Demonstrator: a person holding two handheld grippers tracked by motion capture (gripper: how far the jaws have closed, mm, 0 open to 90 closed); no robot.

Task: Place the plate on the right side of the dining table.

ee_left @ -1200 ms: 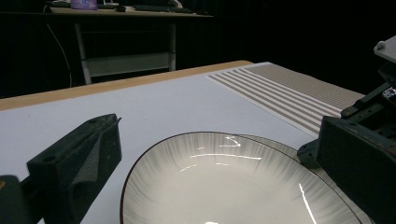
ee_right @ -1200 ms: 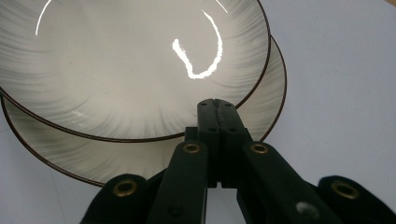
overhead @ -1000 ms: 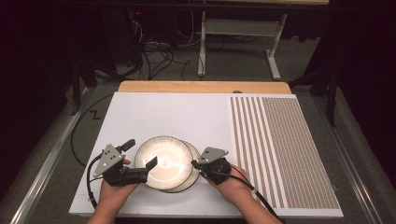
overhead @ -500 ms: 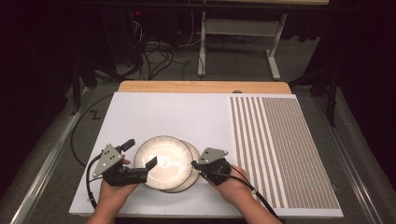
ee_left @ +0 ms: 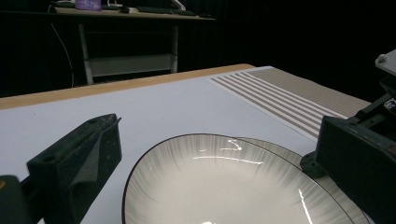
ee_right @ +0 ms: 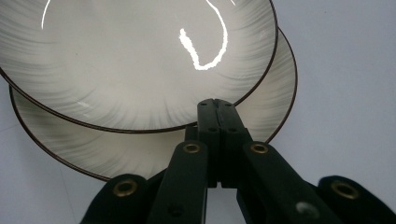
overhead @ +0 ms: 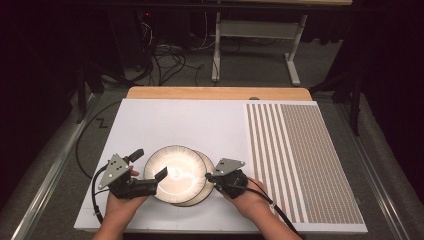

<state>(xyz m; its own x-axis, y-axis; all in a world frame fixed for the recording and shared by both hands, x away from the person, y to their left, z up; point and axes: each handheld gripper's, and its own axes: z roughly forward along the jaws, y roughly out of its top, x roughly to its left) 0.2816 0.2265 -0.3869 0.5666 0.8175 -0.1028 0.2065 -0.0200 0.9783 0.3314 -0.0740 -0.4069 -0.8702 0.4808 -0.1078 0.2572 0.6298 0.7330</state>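
We hold our left claw [overhead: 145, 175] released, astride the top plate [overhead: 175, 172], which overlaps a lower plate [overhead: 202, 192] on the desk [overhead: 200, 125]; our right claw [overhead: 210, 177] is clenched, empty, over the lower plate's rim.

Left gripper [overhead: 150, 170] gapes with jaws apart; right gripper [overhead: 209, 176] is clamped together.
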